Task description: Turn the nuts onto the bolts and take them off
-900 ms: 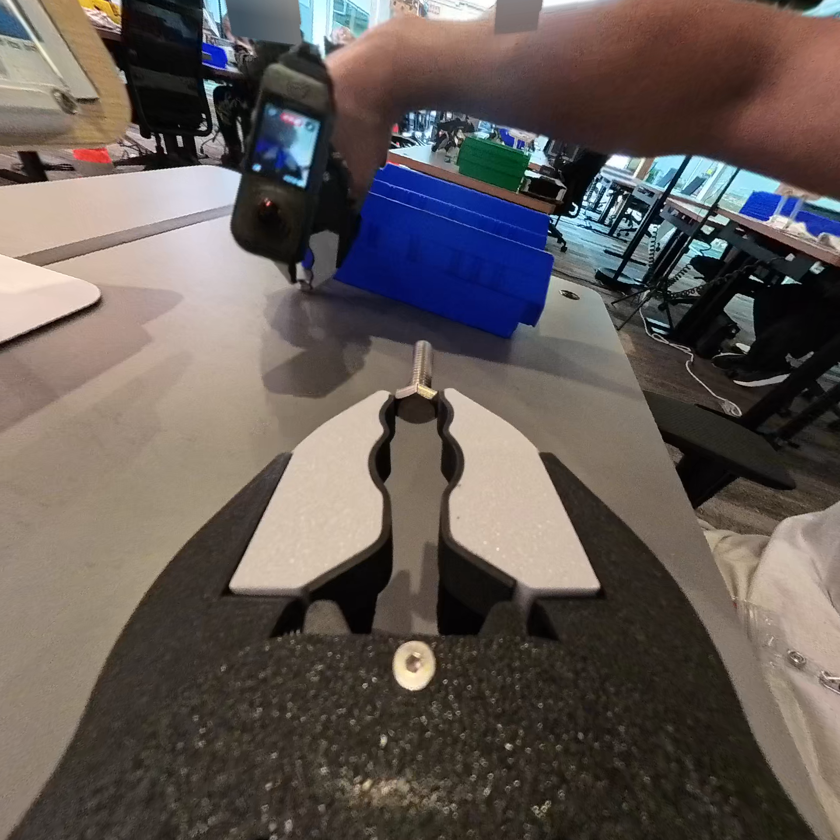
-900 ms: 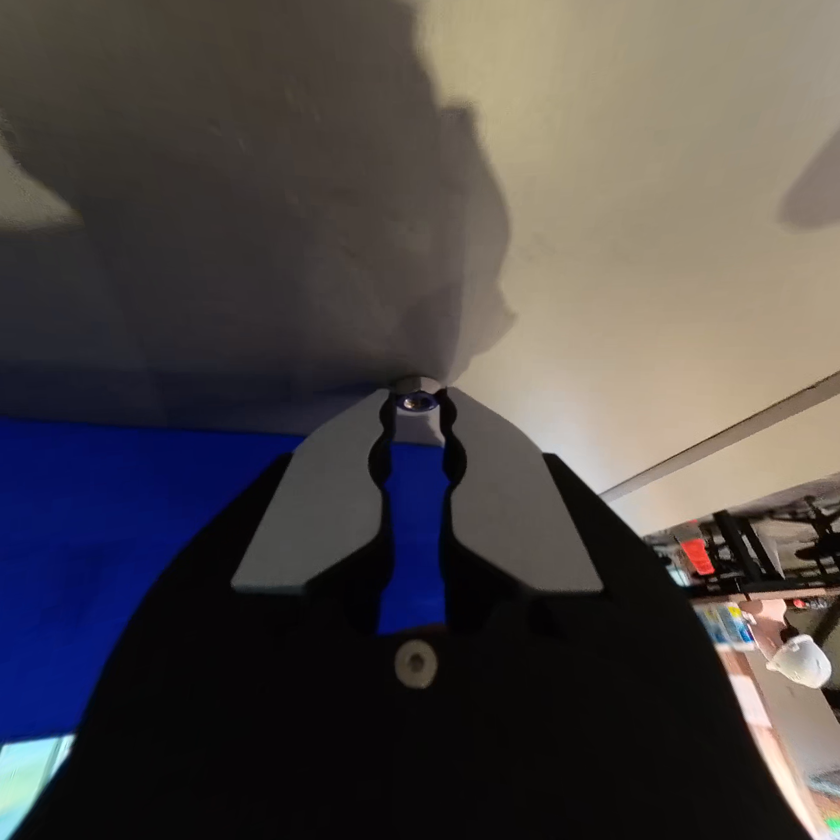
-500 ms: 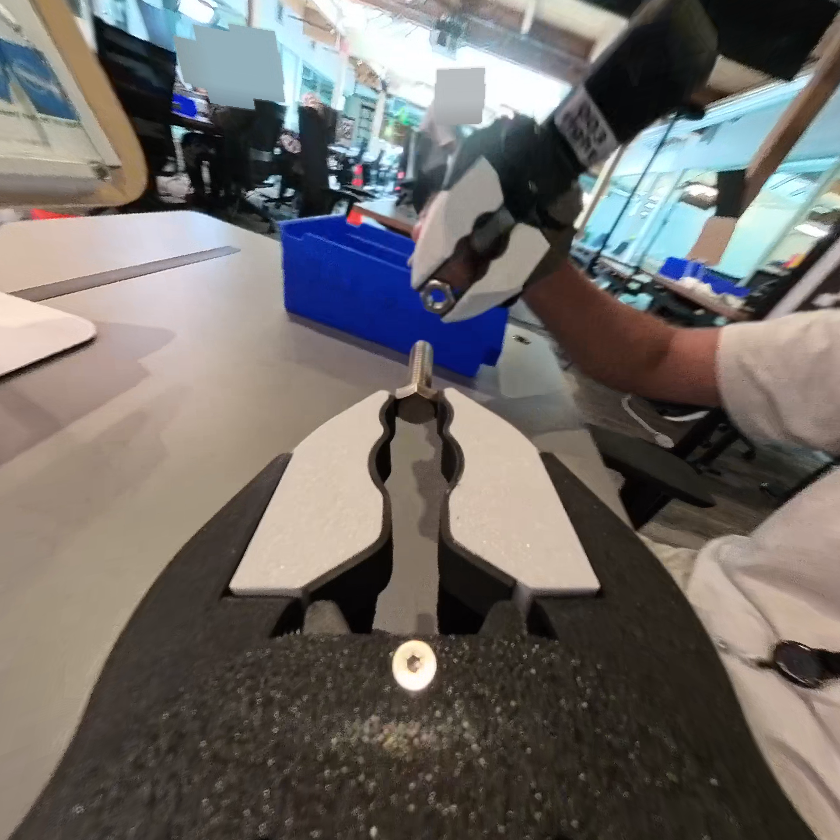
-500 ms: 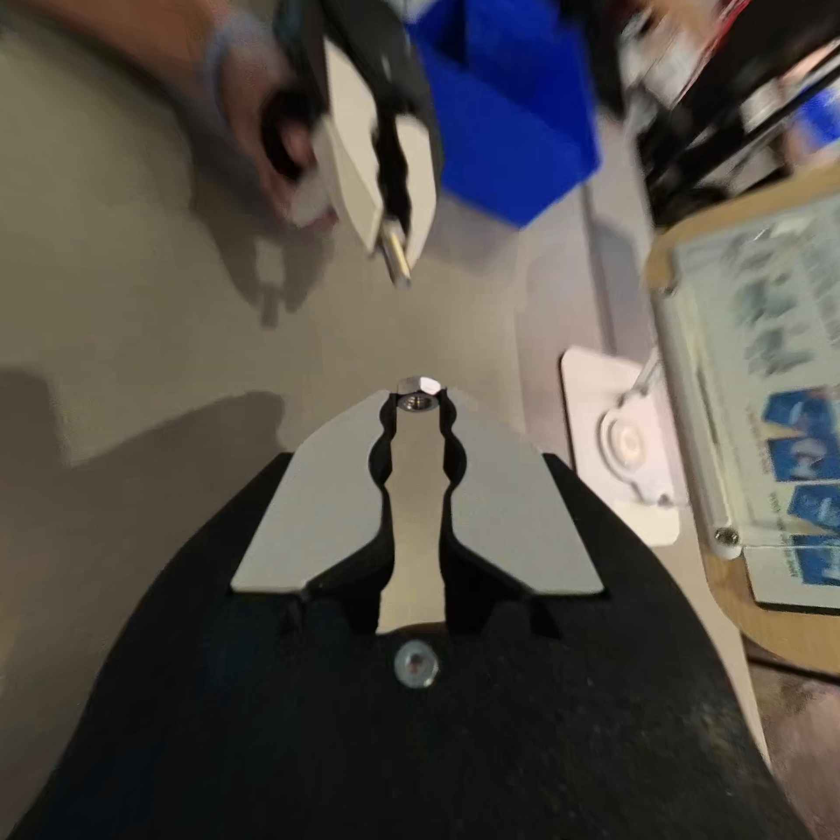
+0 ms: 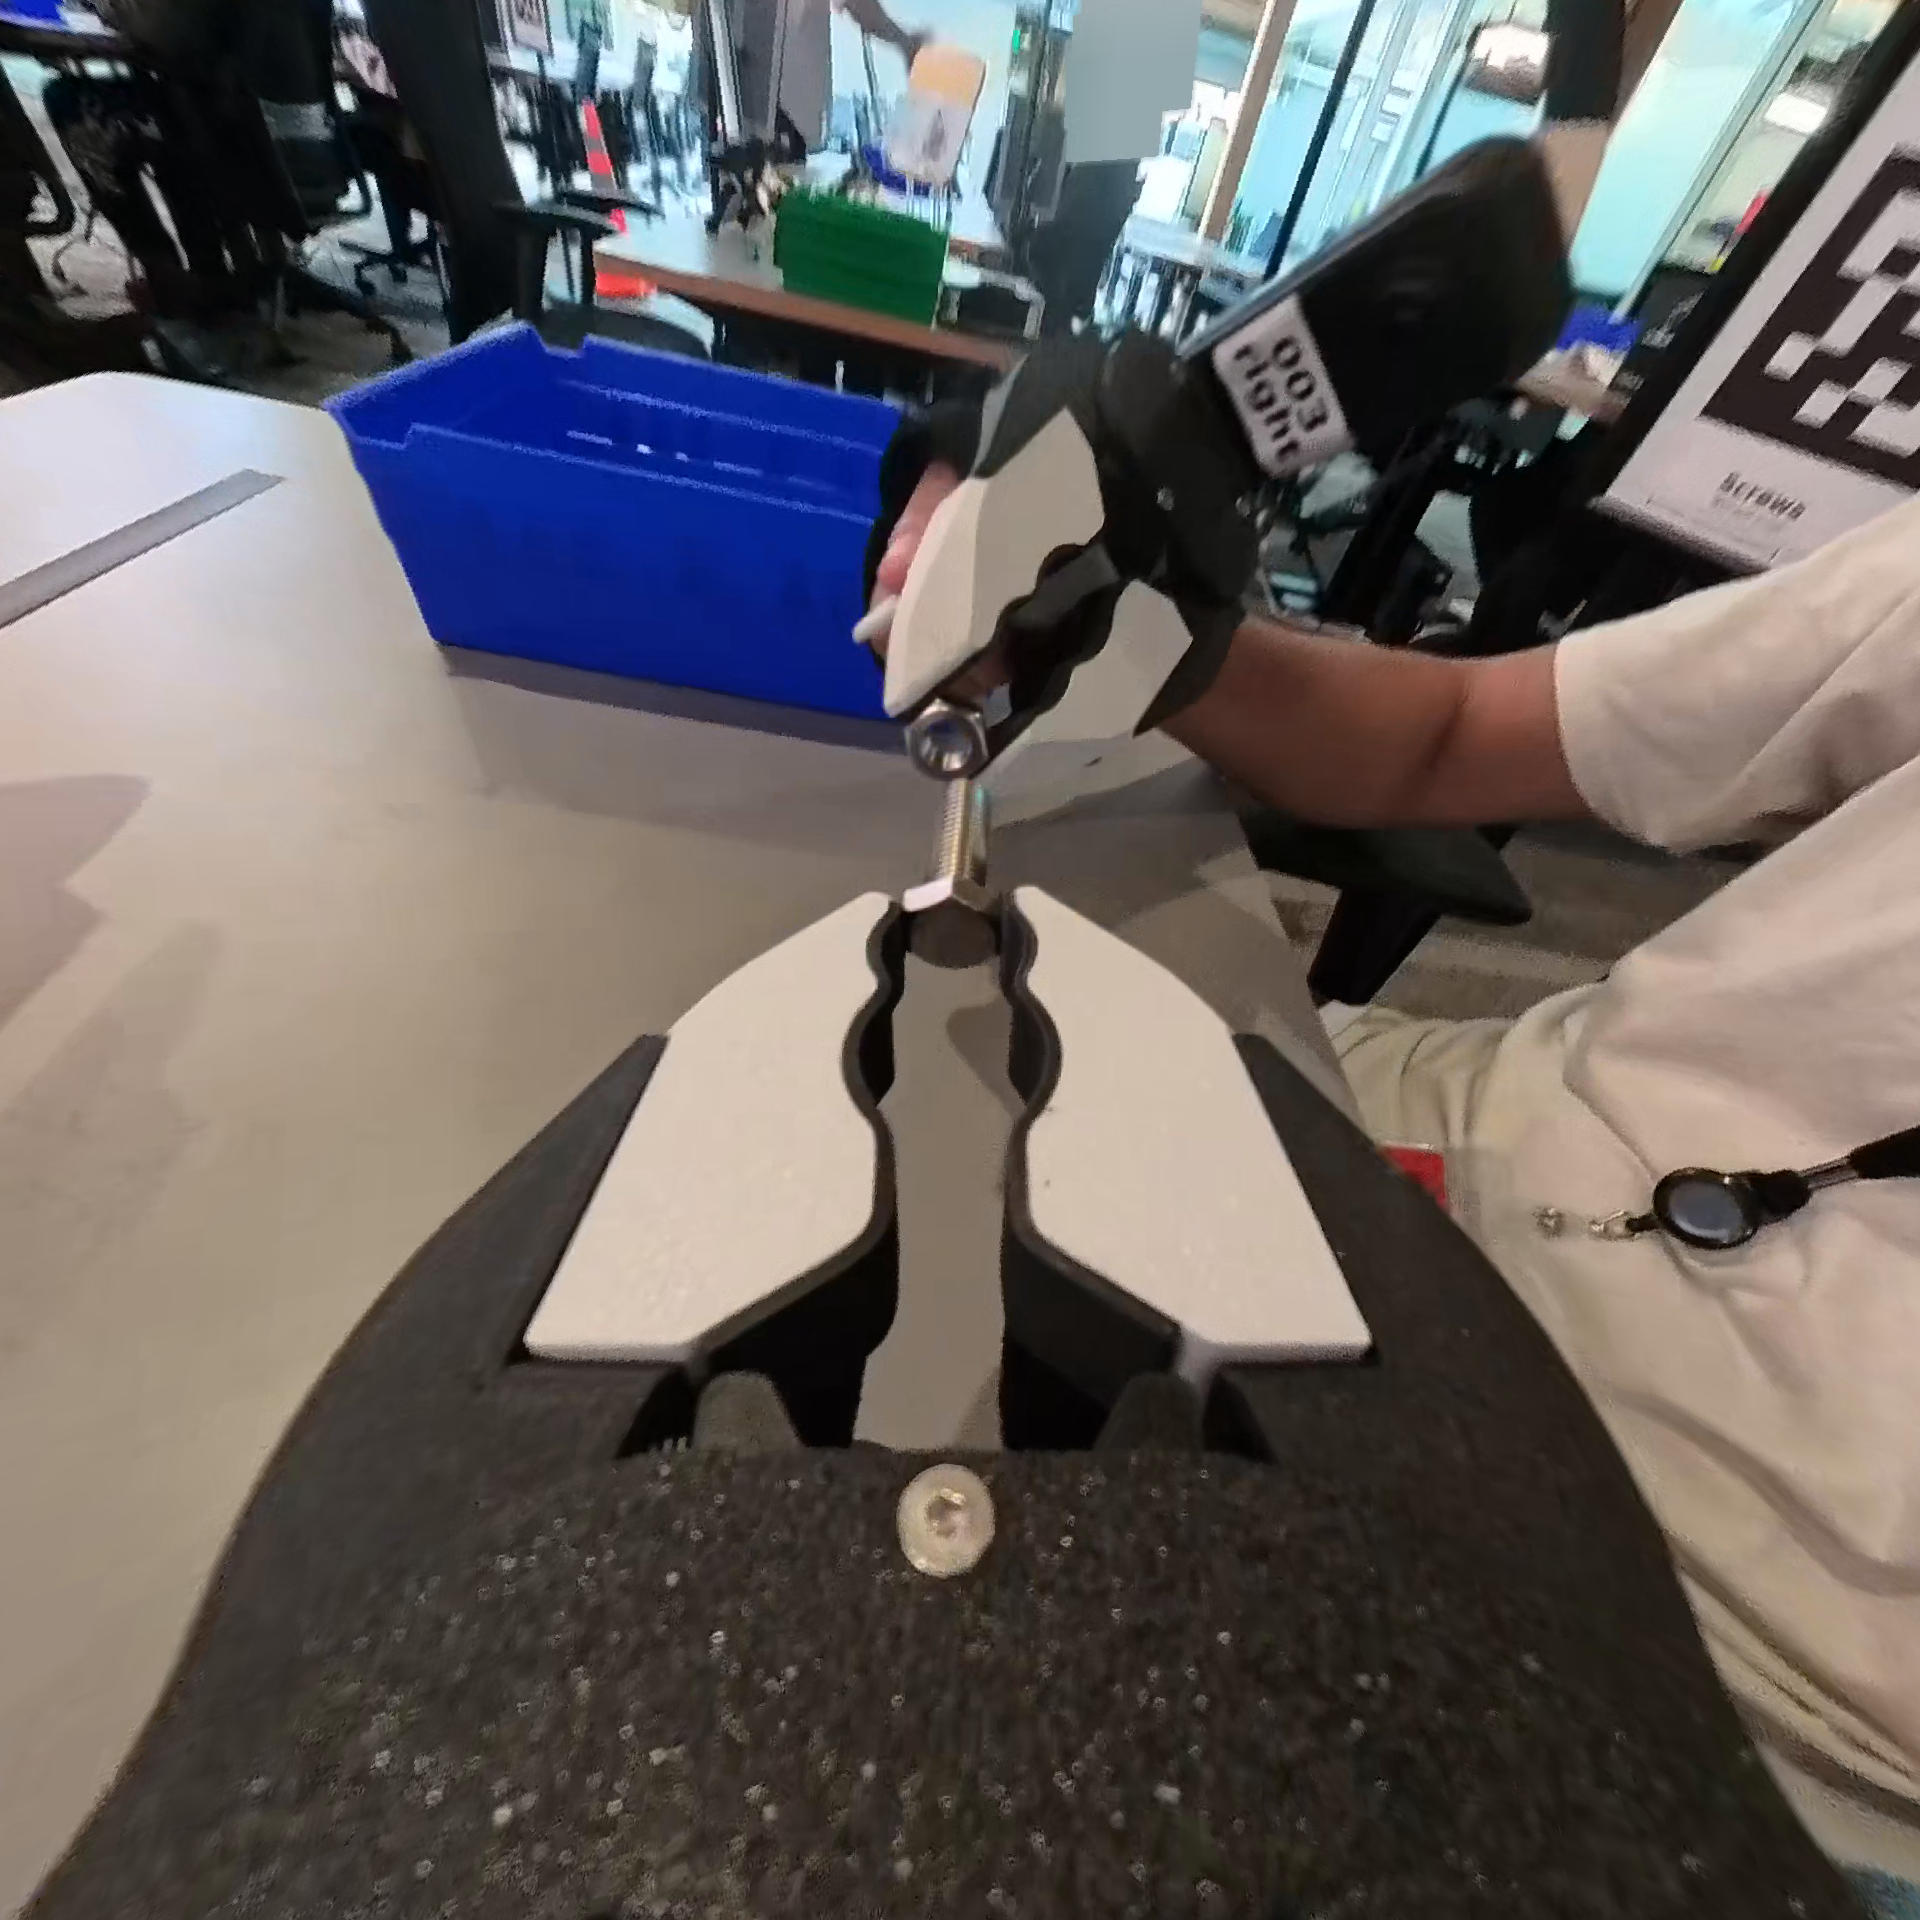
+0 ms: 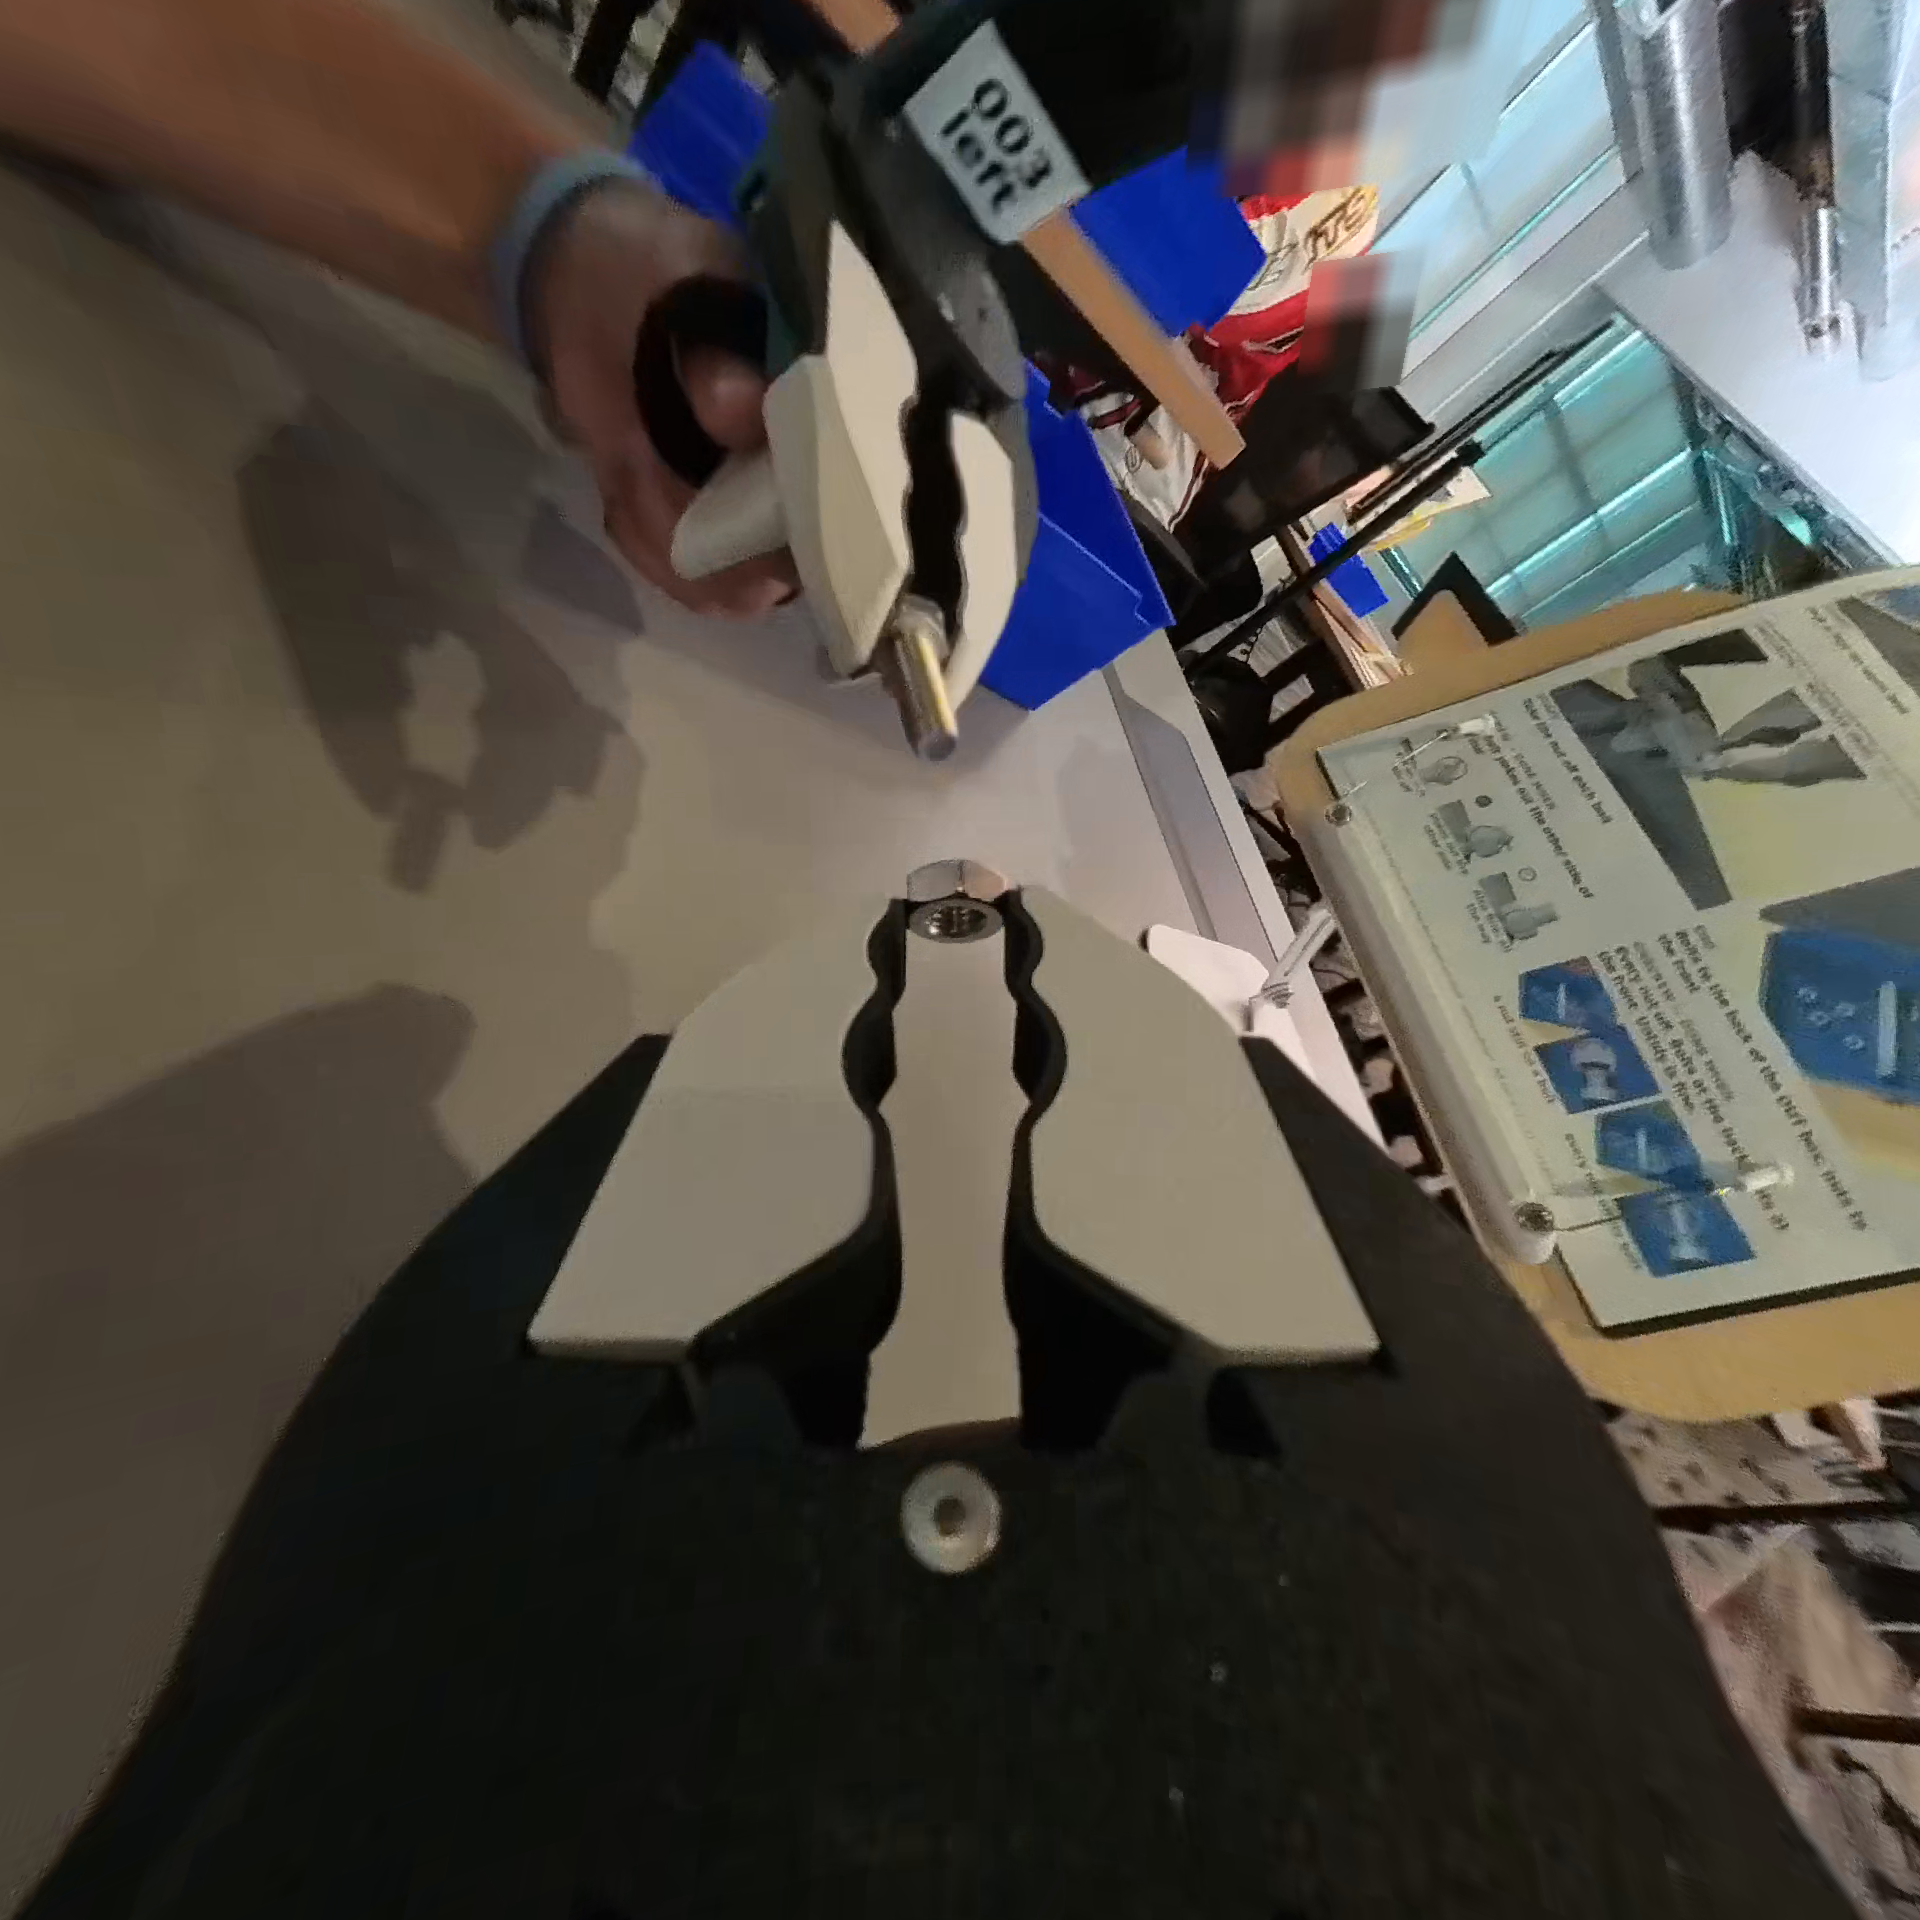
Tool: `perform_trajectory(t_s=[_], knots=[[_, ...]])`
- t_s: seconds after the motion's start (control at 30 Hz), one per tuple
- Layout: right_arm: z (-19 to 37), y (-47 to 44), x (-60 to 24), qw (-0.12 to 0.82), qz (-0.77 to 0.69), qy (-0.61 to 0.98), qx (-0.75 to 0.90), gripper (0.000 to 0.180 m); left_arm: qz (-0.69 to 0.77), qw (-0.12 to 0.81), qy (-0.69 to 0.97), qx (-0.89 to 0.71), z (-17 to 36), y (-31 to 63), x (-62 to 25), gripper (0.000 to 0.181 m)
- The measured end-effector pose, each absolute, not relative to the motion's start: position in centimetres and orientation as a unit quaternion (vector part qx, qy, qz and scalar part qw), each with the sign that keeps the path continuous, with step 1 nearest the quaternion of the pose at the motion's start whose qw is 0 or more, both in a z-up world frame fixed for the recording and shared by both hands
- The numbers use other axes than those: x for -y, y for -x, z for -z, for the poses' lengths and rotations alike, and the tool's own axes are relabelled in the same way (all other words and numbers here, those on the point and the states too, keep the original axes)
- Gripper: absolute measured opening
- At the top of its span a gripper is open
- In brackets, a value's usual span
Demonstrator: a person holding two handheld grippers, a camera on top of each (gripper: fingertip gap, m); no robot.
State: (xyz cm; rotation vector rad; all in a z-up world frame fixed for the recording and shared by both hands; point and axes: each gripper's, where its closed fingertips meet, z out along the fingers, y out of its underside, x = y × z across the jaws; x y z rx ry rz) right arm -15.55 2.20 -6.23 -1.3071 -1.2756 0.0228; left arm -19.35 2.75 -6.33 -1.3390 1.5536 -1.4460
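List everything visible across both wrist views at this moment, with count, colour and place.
bolt: one, silver, head clamped in the left gripper, shank pointing at the nut
nut: one, silver, at the tips of the right gripper, just off the bolt's end
bin: one, blue, on the table behind the grippers
table: one, grey, under everything
instruction board: one, wood-backed with printed sheet, at the table's edge
green crates: a stack, on a far desk
left gripper: white fingers, black body, shut on the bolt
right gripper: white fingers, black body, shut on the nut
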Motion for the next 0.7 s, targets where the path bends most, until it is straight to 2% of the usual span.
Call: perform_trajectory(t_s=[0.27, 0.33, 0.53, 0.7], knots=[[7.2, 16.7, -3.3, 0.56, 0.098, 0.535, 0.624, 0.018, 0.521, 0.28, 0.525, -0.612, 6.9, 18.4, -3.1, 0.017], [6.3, 16.9, -3.3, 0.581, 0.098, 0.519, 0.619, 0.017, 0.52, 0.273, 0.534, -0.609, 7.3, 18.4, -3.5, 0.017], [7.2, 16.8, -4.0, 0.561, 0.141, 0.511, 0.636, 0.018, 0.545, 0.241, 0.543, -0.592, 7.6, 18.2, -3.6, 0.017], [6.9, 16.7, -4.2, 0.583, 0.131, 0.511, 0.618, 0.017, 0.612, 0.183, 0.55, -0.537, 7.4, 18.1, -3.6, 0.017]])
